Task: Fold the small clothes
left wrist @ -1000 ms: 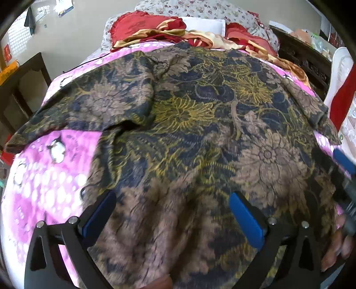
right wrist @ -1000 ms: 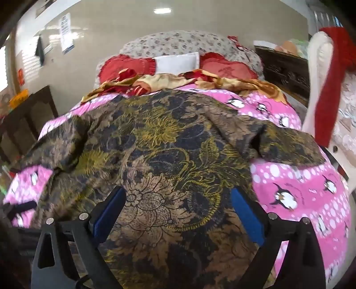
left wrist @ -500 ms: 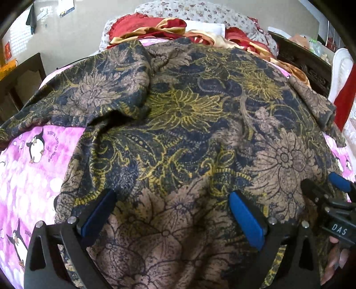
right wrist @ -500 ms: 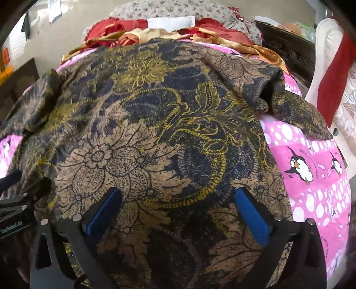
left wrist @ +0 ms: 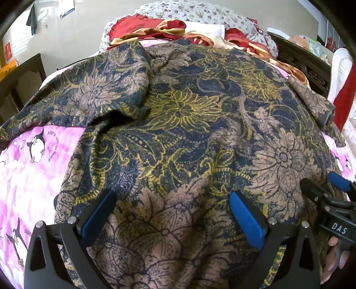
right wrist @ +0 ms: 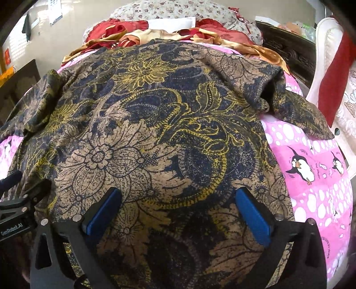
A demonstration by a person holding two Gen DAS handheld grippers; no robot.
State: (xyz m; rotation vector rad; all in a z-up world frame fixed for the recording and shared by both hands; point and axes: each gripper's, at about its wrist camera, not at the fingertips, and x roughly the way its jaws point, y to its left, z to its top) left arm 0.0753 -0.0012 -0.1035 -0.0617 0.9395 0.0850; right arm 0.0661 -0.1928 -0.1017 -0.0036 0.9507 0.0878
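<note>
A dark batik shirt point(left wrist: 189, 124) with brown and yellow flowers lies spread flat on the pink penguin bedsheet point(left wrist: 29, 177), its hem nearest me. The shirt point(right wrist: 155, 133) fills the right wrist view too, one short sleeve point(right wrist: 298, 111) lying out to the right. My left gripper point(left wrist: 171, 200) hangs open just above the hem's left half, with nothing pinched between its blue pads. My right gripper point(right wrist: 178, 197) stands wide open over the hem's right half, holding nothing. Each gripper shows at the edge of the other's view.
Red and gold bedding point(left wrist: 178, 29) and a floral pillow point(left wrist: 200, 11) are heaped at the head of the bed. Dark wooden furniture point(left wrist: 20, 75) stands left, a carved dark cabinet point(right wrist: 289, 46) and a white chair with red cloth point(right wrist: 333, 66) right. A hand point(left wrist: 336, 253) grips the right tool.
Both grippers sank toward the shirt's hem, then held still. The right gripper tipped further down and spread its jaws a little wider. The shirt has not moved.
</note>
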